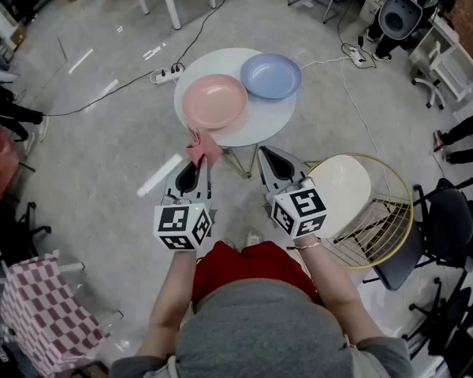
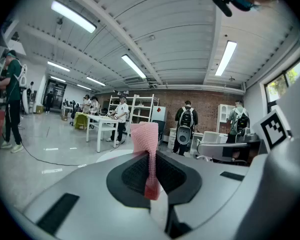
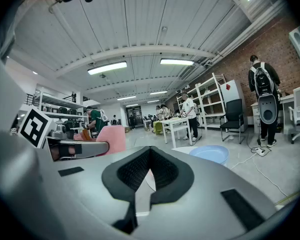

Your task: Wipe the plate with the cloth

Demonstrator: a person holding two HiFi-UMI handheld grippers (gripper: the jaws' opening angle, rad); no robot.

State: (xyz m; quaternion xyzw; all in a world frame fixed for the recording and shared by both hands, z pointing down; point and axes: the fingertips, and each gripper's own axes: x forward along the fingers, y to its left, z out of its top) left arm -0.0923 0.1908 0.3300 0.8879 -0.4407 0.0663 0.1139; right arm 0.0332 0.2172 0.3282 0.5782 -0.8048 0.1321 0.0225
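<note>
Left gripper (image 1: pixel 200 161) pinches the cloth (image 1: pixel 202 145), right gripper (image 1: pixel 263 154) pressed together on nothing; both short of the pink plate (image 1: pixel 214 101), wiping not yet begun.

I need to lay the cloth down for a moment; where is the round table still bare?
The round white table is bare on its near right side, nearer than the blue plate and right of the pink plate. A narrower strip lies behind the pink plate. The middle is crowded.

Head down; gripper views seemingly level.
</note>
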